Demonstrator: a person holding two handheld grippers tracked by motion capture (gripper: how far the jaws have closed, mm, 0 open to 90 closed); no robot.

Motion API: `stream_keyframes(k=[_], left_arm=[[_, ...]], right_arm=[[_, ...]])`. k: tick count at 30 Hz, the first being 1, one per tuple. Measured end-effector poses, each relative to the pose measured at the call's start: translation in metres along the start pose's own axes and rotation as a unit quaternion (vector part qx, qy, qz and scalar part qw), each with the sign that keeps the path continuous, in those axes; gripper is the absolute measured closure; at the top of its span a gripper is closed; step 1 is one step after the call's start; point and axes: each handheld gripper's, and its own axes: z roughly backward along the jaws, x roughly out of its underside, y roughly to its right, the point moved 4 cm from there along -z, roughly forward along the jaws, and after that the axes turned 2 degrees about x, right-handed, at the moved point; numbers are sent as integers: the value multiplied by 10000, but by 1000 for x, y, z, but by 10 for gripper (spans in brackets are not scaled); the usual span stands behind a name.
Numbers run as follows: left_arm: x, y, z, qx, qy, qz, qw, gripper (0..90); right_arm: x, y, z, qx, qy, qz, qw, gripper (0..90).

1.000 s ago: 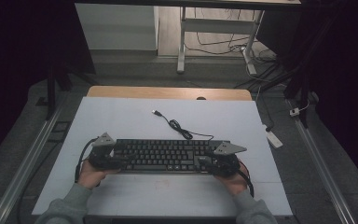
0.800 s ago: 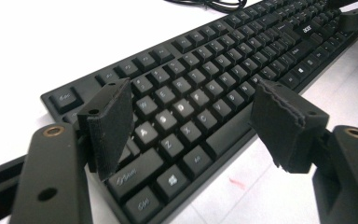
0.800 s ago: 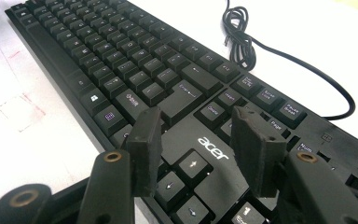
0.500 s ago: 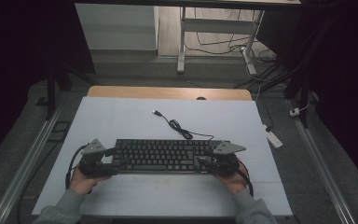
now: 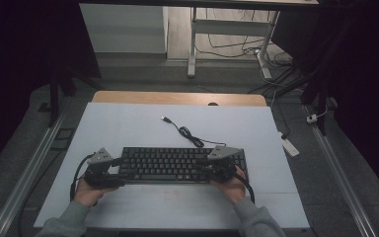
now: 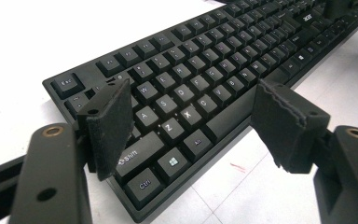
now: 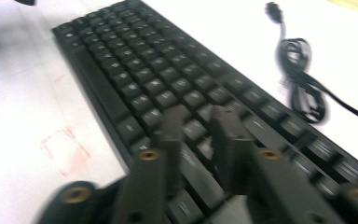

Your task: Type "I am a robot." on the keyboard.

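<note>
Your left gripper (image 6: pixel 191 126) is spread wide, its pads (image 6: pixel 109 123) standing over the left end of the keyboard (image 6: pixel 205 79) with nothing pinched between them. Your right gripper (image 7: pixel 198 135) has just been closing: its jaws are now drawn near each other above the keys at the right part of the keyboard. That view is blurred, but no key or edge seems to sit between them.

From the high view, the keyboard (image 5: pixel 177 165) lies flat across the near middle of the white table (image 5: pixel 128 128), with your left gripper (image 5: pixel 109 170) at its left end and your right gripper (image 5: pixel 216 168) over its right part. Its cable (image 5: pixel 187 133) curls away just behind it, plug end lying loose.
</note>
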Motion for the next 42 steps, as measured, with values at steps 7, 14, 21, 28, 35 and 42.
stream_keyframes(k=[7, 14, 21, 28, 35, 42], left_arm=[[1, 1, -2, -1, -32, -14, 10000, 294], [2, 1, -2, -1, -40, -17, 10000, 294], [2, 1, -2, -5, -47, -34, 10000, 295], [2, 1, -1, -13, -33, -37, 10000, 294], [2, 1, 0, -35, -11, -35, 10000, 293], [2, 3, -1, -37, -21, -68, 10000, 292]], right_arm=[[-11, -15, -27, -319, -305, 163, 9989, 896], [-11, -23, -46, -374, -507, 265, 9977, 895], [-8, -23, -54, -353, -589, 217, 9974, 895], [-7, -24, -57, -237, -659, 299, 9971, 895], [-15, -19, -35, -122, -217, 290, 9993, 875], [-1, 2, -2, 211, 93, -57, 9997, 662]])
